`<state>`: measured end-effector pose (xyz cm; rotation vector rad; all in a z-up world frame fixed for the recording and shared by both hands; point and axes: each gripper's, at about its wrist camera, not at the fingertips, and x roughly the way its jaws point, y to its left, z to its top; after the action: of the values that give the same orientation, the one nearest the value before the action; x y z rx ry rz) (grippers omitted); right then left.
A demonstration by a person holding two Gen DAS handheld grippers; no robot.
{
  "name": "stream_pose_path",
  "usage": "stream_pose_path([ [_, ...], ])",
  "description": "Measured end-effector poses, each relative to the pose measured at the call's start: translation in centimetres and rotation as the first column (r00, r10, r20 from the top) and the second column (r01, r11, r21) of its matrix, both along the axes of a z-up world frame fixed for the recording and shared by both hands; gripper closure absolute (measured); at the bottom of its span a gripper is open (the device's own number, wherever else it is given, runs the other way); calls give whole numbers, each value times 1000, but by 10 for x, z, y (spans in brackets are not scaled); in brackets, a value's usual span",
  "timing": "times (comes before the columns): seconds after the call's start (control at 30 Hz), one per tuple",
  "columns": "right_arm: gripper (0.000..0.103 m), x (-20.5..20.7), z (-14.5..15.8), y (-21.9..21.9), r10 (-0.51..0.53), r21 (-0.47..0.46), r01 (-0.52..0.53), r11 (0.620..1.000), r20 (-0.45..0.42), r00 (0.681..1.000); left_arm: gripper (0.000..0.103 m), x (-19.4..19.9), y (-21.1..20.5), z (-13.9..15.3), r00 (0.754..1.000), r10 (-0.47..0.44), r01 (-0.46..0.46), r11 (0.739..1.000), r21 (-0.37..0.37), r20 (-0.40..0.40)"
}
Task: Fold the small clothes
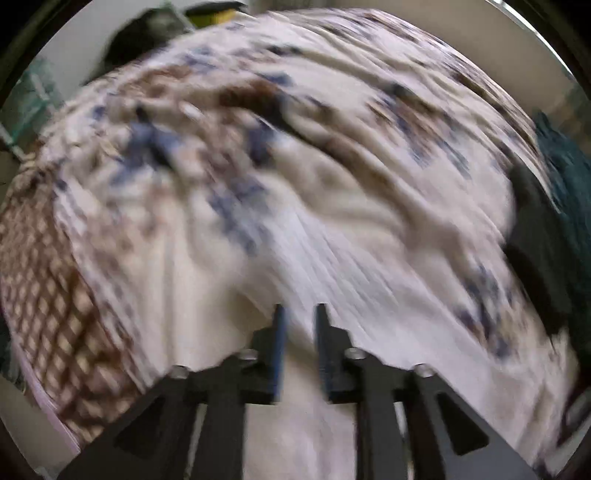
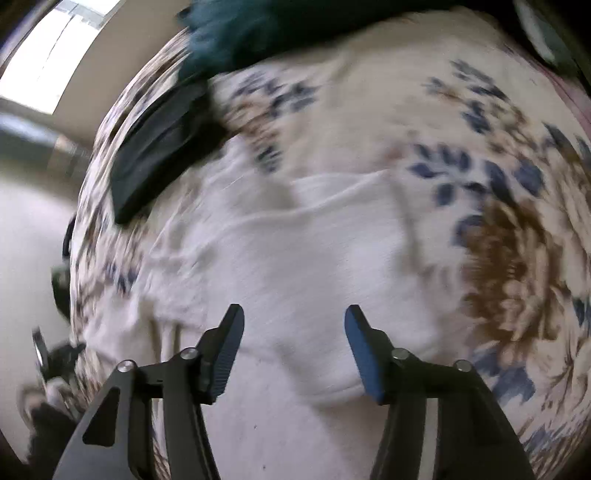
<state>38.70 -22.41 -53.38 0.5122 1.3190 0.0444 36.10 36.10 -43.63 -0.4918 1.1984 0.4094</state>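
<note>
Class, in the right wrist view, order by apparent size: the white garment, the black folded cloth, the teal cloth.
1. white garment
2. and 3. black folded cloth and teal cloth: similar, teal partly cut off.

Both my pictures are smeared with blur. My left view is the worst: the flowery bedspread (image 1: 332, 155) streaks into long lines. My own black fingers (image 1: 280, 343) look sharp, because they sit near the camera. In my right view a bright window (image 2: 62, 44) glows white at the top left. The light is soft and even, with faint shadows. The round edges bend everything and go dark.
</note>
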Motion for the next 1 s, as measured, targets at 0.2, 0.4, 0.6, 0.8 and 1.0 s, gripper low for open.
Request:
stream_pose_path([
  [0.2, 43, -43, -16, 20, 12, 100, 0, 995, -122, 992, 42, -69, -135, -11, 966, -258, 256, 927, -274, 29],
  [0.4, 43, -107, -25, -9, -81, 47, 94, 994, -220, 972, 42, -81, -232, -64, 866, -497, 462, 841, -282, -61],
  [0.6, 43, -160, -50, -37, -165, 5, 175, 985, -310, 936, 99, -83, -210, -50, 915, -401, 403, 902, -155, 45],
  [0.8, 43, -176, -63, -50, -220, -22, 224, 974, -309, 925, 94, -92, -168, -59, 945, -326, 315, 927, -202, -23],
  [1.0, 43, -203, -69, -86, -282, -54, 280, 958, -332, 900, 52, -120, -185, -51, 919, -395, 361, 846, -392, -6],
])
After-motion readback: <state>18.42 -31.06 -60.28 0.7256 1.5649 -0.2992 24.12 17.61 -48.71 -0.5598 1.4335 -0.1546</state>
